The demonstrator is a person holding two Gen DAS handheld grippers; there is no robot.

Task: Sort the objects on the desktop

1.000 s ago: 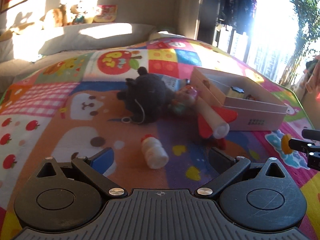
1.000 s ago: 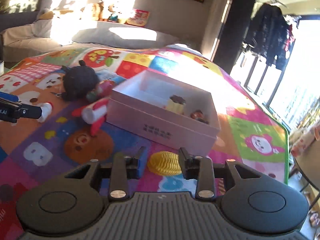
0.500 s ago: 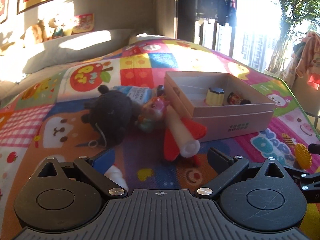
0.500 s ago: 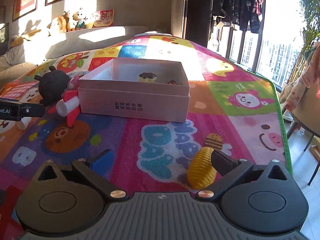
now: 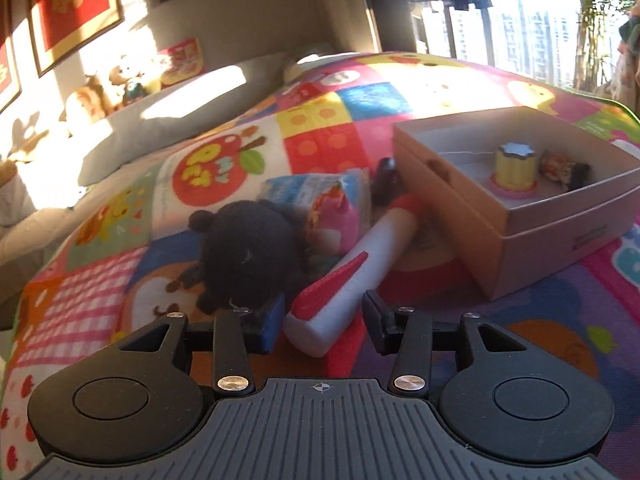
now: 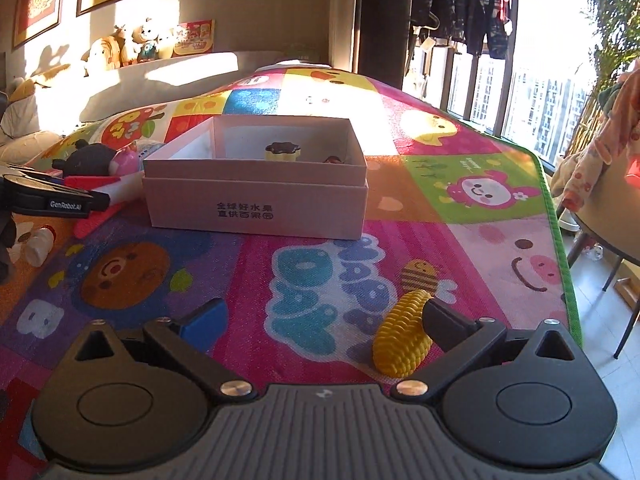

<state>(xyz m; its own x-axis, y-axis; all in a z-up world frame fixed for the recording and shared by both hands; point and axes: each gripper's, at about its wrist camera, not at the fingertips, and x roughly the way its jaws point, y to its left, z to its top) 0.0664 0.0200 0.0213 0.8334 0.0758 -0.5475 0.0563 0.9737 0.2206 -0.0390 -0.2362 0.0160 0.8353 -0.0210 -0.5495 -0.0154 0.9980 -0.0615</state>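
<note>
Sorting is under way on a table covered by a bright patchwork mat [image 6: 460, 184]. Entries as they stand:

- Cardboard box [image 6: 256, 212]: open, on the mat, already holding a small yellow cup-shaped toy [image 5: 514, 166] and a small dark figure [image 5: 564, 168].
- Toy rocket [image 5: 360, 272]: white body, red fins, lying on the mat with its nose toward the box. The left tongs [image 5: 324, 324] have just closed in around its near end; both pads look pressed on it, though the right pad's contact is partly hidden, so the grip is likely but not certain.
- Black plush toy [image 5: 248, 256], pink toy [image 5: 334, 222] and a blue-and-white packet [image 5: 308, 188]: heaped just beside the rocket, unsorted.
- Toy corn cob [image 6: 402, 334]: lying on the mat against the inner face of the right-hand finger of the right tongs [image 6: 320, 320], which stand spread wide and grip nothing.
- Small white bottle [image 6: 38, 244]: on the mat at the far left of the right view.

Step in hand: pickup of the rocket by the left tongs. The next move calls for a lift clear of the plush toy, then a carry over the box wall.

Changes: a second ago the left tongs were spread wide, farther back, with the bottle before them; the right tongs then clasped the corn cob and have since let it go.
</note>
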